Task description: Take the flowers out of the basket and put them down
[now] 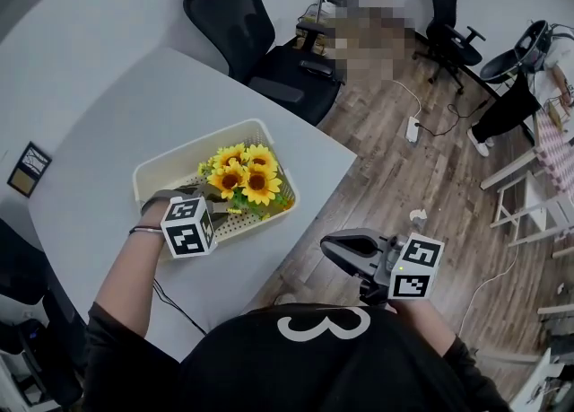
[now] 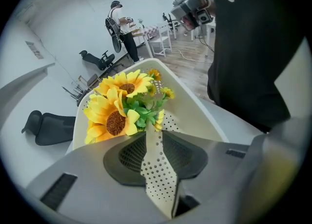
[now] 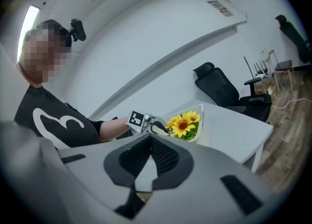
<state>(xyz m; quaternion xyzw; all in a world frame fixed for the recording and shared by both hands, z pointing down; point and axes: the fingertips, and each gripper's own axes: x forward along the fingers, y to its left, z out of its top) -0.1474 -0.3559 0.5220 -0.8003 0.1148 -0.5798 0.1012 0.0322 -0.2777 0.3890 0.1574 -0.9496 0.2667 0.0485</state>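
Closest to the head camera is the person's black shirt [image 1: 305,365], with both arms reaching out from it. Beyond lies the grey tabletop [image 1: 134,105], and on it, near the edge by the person, the cream perforated basket [image 1: 170,163]. The flowers [image 1: 244,177], a small bunch of yellow sunflowers with green leaves, are still inside the basket, toward its right-hand end as the head view shows it.

The left claw [image 2: 155,135] points steeply down into the basket with its jaws parted. Only the dotted basket floor shows through the gap, and the bunch sits just ahead of the tips, untouched. The right claw [image 3: 150,136] is held off the tabletop over the wooden floor, roughly level and aimed at the basket. Its tips look closed together with nothing between them.

The blooms face mostly up toward the head camera, tilted a little to the basket's far side. The stems are hidden beneath petals and leaves, so the long axis is a guess: likely leaning, heads high and stems low toward the left claw.

To do this well, the left claw should slip in under the leaves, straddle the stems across that axis, and close there rather than on the petals. It should then lift straight up clear of the basket wall.
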